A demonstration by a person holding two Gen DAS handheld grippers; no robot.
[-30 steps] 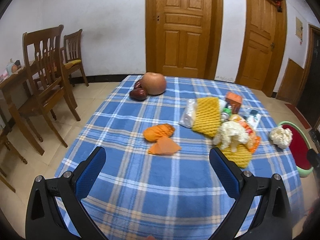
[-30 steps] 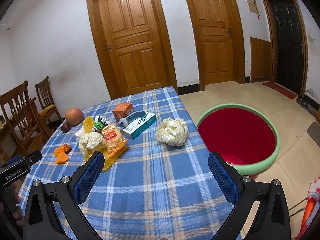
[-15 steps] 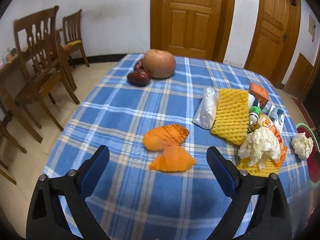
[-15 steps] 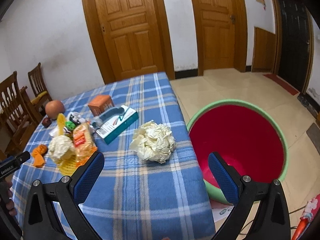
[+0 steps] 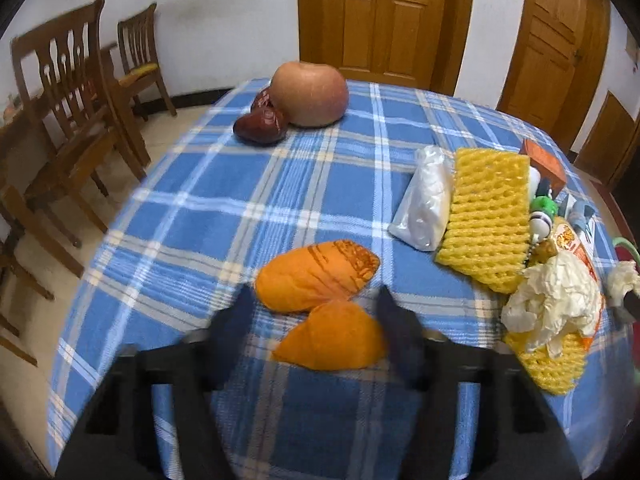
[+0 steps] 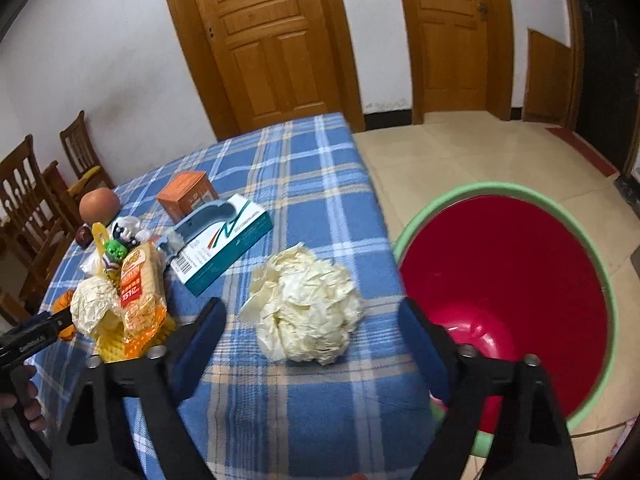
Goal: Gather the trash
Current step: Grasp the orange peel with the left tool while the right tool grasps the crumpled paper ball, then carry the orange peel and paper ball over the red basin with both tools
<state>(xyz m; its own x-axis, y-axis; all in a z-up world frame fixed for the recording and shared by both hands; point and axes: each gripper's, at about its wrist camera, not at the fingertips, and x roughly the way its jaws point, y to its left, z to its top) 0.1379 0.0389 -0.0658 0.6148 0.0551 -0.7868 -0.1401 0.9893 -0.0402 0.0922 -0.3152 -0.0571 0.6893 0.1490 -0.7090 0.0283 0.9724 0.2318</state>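
orange peels [image 5: 320, 304] | crumpled paper ball [image 6: 306, 308], tablecloth edge | red bin [image 6: 504, 292] beside

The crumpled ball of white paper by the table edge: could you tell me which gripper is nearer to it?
Right gripper: jaws closing astride the paper ball. Left gripper straddles orange peel.

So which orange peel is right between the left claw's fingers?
The nearer, plain orange peel, between the closing left claw. The other peel, farther back, has brown streaks.
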